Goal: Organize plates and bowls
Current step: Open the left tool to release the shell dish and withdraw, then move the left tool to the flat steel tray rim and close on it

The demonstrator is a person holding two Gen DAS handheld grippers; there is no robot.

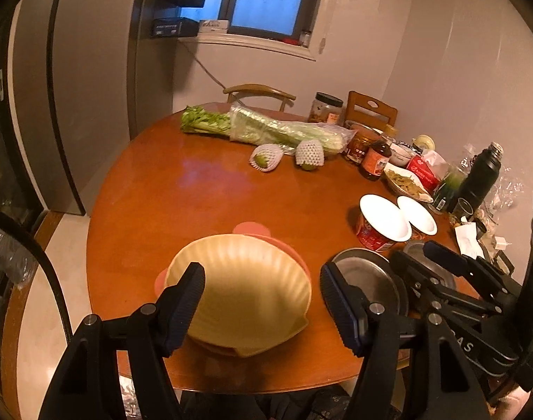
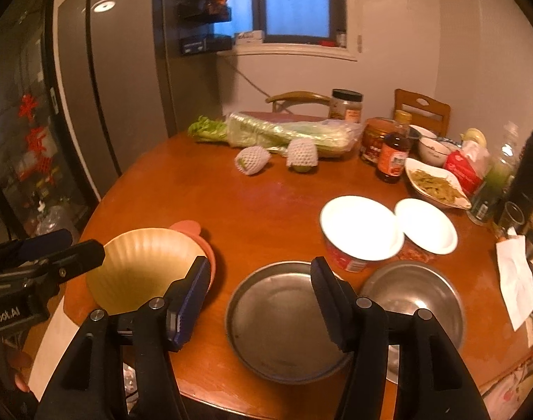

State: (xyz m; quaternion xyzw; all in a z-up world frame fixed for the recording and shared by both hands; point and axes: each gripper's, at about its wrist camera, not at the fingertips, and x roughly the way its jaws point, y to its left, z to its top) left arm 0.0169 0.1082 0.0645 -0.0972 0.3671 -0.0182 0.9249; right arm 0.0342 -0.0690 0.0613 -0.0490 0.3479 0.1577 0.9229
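A yellow shell-shaped plate (image 1: 252,290) lies on a pink plate (image 1: 252,229) at the table's near edge; both show in the right wrist view, yellow (image 2: 144,266) and pink (image 2: 187,227). My left gripper (image 1: 261,290) is open and empty just above the yellow plate. A steel plate (image 2: 277,318) and a steel bowl (image 2: 417,294) sit side by side. My right gripper (image 2: 259,287) is open and empty over the steel plate. The steel plate also shows in the left wrist view (image 1: 368,276).
Two red bowls covered with white lids (image 2: 361,225) (image 2: 425,225) stand behind the steel ware. Celery in a bag (image 2: 287,131), foam-netted fruit (image 2: 250,161), jars, bottles (image 2: 392,154), a dish of food (image 2: 436,182) and a black flask (image 1: 483,175) crowd the far right. A fridge (image 1: 74,105) stands left.
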